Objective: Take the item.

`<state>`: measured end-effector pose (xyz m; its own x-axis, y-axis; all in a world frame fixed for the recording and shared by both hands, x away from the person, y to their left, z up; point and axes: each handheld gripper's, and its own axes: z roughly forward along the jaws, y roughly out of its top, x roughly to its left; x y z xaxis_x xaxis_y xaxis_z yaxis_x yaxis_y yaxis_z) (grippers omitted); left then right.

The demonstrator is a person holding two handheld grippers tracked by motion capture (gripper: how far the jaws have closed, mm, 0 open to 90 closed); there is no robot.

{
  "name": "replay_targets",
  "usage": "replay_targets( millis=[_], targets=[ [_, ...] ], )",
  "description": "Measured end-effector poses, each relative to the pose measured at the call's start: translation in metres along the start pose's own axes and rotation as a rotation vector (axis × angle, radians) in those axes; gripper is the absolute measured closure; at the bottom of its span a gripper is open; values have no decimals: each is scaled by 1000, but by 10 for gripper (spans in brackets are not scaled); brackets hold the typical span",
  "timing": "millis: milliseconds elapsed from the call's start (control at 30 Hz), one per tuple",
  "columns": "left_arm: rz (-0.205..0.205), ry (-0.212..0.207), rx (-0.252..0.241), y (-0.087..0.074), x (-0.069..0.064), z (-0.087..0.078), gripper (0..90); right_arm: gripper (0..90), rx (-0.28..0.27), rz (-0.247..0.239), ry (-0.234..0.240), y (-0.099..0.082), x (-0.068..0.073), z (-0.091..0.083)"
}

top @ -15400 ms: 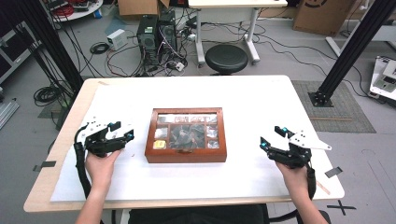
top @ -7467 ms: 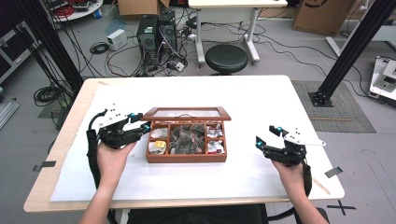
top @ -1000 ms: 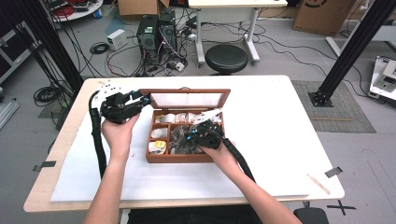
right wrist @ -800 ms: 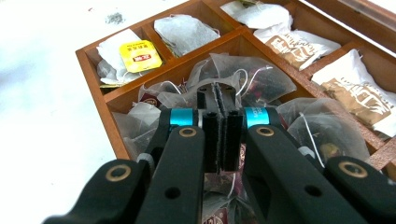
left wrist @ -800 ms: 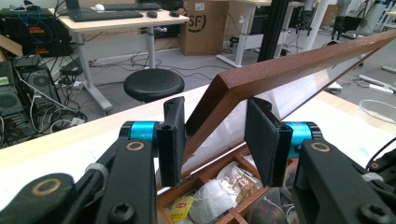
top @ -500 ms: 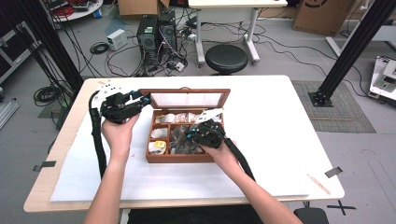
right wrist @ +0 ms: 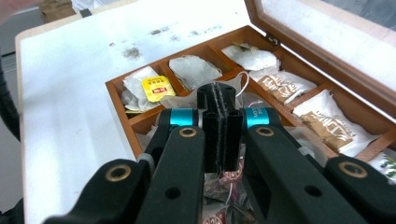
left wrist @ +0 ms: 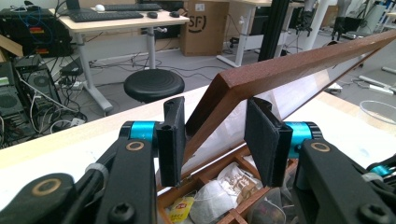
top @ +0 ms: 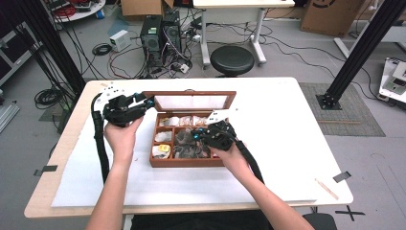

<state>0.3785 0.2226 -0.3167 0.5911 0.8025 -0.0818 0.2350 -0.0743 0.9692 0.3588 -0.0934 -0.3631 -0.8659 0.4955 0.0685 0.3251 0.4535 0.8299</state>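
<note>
Tea box [top: 191,139] mid-worktop [top: 287,143], lid [left wrist: 280,70] now raised; our left tongs [left wrist: 215,140] clamp its frame. Right tongs [right wrist: 217,112], at box's right before, now clenched inside on a tea bag [right wrist: 177,100]: picking underway.

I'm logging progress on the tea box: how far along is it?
Done: the wooden box is open, its glass lid raised and held between the left claw's pads. In hand: the right claw is shut among the tea bags in a middle compartment; whether it pinches one is hard to tell. Left: nothing has been lifted out yet, and the lid is still up.
</note>
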Motion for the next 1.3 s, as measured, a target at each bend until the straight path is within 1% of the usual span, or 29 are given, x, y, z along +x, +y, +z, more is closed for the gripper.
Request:
replay_targets(
  millis=[167, 467, 1133, 1300],
  targets=[
    [-2, 1, -3, 0, 0, 0, 584, 900, -24, -3, -6, 2, -3, -12],
    [-4, 2, -1, -1, 0, 1, 584, 900, -65, 24, -29, -3, -15, -33],
    [-3, 8, 1, -1, 0, 2, 584, 900, -147, 79, -74, -27, -40, -84],
    [-4, 9, 3, -2, 0, 2, 584, 900, -171, 102, -92, -33, -46, -98]
  ],
)
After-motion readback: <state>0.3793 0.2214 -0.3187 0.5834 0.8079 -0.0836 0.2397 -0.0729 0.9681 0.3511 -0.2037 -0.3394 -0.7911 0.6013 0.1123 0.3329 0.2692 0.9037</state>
